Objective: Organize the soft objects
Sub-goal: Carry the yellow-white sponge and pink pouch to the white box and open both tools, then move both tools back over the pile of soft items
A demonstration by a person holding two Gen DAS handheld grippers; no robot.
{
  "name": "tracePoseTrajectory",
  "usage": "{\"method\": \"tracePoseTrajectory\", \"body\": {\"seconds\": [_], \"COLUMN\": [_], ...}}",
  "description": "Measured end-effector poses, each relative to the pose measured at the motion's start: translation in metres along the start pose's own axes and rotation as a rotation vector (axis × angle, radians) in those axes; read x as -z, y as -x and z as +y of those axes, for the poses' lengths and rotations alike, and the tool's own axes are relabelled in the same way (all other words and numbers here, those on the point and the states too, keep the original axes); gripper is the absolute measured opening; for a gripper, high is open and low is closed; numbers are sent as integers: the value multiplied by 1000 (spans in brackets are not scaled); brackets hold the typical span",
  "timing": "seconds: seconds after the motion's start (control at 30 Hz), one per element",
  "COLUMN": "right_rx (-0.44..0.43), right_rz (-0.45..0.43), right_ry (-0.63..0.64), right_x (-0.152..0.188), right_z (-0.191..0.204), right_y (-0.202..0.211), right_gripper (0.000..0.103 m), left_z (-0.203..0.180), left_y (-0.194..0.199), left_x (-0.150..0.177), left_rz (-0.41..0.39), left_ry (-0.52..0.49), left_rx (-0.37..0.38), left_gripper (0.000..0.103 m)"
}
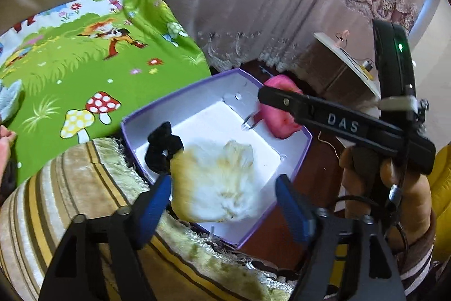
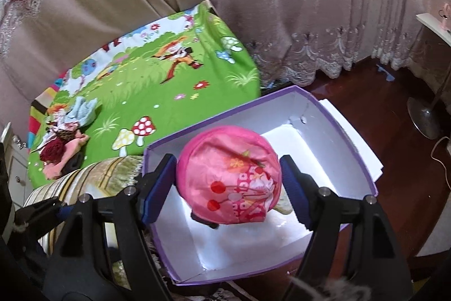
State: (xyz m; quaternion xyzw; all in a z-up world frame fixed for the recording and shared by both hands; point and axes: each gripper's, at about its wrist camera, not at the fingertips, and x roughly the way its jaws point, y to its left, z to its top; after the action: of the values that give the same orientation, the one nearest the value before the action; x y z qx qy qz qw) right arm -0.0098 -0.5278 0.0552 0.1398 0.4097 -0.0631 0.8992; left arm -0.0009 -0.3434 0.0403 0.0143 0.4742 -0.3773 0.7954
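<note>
**Both soft things over the box, release or lowering pending**

Far left, on the bed: green cartoon sheet (image 2: 157, 92) with a small heap of remaining soft items (image 2: 66, 140) near its left edge, well apart from everything else.

Left hand-held gripper (image 1: 224, 188): blue pads (image 1: 153, 202) stand apart, one on either side of the fluffy white-yellow piece (image 1: 217, 182). The piece lies between them, over the near end of the purple-rimmed box (image 1: 303, 143), but whether the pads touch it I cannot tell; gaps seem to show on both sides. A black soft item (image 1: 163, 144) sits at the box's left inner wall, just beside the fluffy piece.

Right hand-held gripper (image 2: 228, 182): jaws wide, flanking the pink printed bundle (image 2: 228, 177), pads right at its sides. Looks clamped on it, held above the box's white interior (image 2: 296, 148).

Key relation: each piece lies straight ahead of its own gripper, the box below and beyond. The box's long axis runs away to the upper right. Judgement: the left piece is nearer to being set down; the right needs to lower first.
</note>
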Motion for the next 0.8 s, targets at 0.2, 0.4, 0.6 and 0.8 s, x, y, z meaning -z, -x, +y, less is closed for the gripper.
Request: {"method": "tracePoseTrajectory", "body": {"seconds": [0.2,0.4,0.6,0.8], "right_rx": [-12,-22,-34,-68], "right_rz": [6,9,18,28], "right_ry": [-7,13,40,91], "right_x": [2,2,1,-2], "right_z": [1,9,22,46], "right_y": [-2,-2,-3,-3], "right_gripper": [81,81,81,81], "left_z": [6,19,34,46], "left_y": [4,27,58,87], "left_x": [0,-3,-4,0], "left_rz": [1,-85,-210,-335], "left_ry": [32,49,43,-41], "left_rx": [-13,-71,-115,-270], "left_gripper": [82,82,87,87]}}
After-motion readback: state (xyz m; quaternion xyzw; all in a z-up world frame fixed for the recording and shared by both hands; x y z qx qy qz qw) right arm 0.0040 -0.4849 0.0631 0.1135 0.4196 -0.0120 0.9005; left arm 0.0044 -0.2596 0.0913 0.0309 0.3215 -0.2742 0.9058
